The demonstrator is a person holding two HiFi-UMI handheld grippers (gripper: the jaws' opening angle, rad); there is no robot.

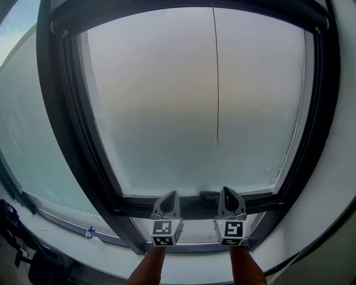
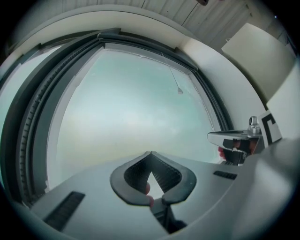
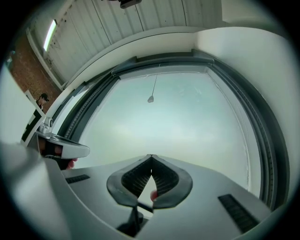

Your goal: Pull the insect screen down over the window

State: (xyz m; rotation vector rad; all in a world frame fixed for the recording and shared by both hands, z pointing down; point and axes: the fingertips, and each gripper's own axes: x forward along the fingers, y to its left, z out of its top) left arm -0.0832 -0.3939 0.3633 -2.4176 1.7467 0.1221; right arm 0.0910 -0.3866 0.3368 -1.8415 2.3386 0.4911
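Note:
A dark-framed window (image 1: 67, 139) with hazy glass fills the head view. Its dark top housing (image 1: 183, 14) spans the upper edge, and no screen mesh shows over the glass. A thin pull cord hangs down the pane and ends in a small knob (image 1: 217, 143), also seen as the knob (image 2: 180, 91) and the knob (image 3: 150, 99). My left gripper (image 1: 169, 195) (image 2: 150, 153) and right gripper (image 1: 228, 190) (image 3: 151, 155) are side by side at the window's bottom rail, well below the knob. Both are shut with nothing between the pads.
A white curved reveal (image 1: 334, 167) surrounds the window. A second pane (image 1: 33, 150) adjoins on the left, with a small blue item (image 1: 89, 231) on its ledge and dark gear (image 1: 22, 245) below. A person (image 3: 43, 98) stands far off, left of the right gripper view.

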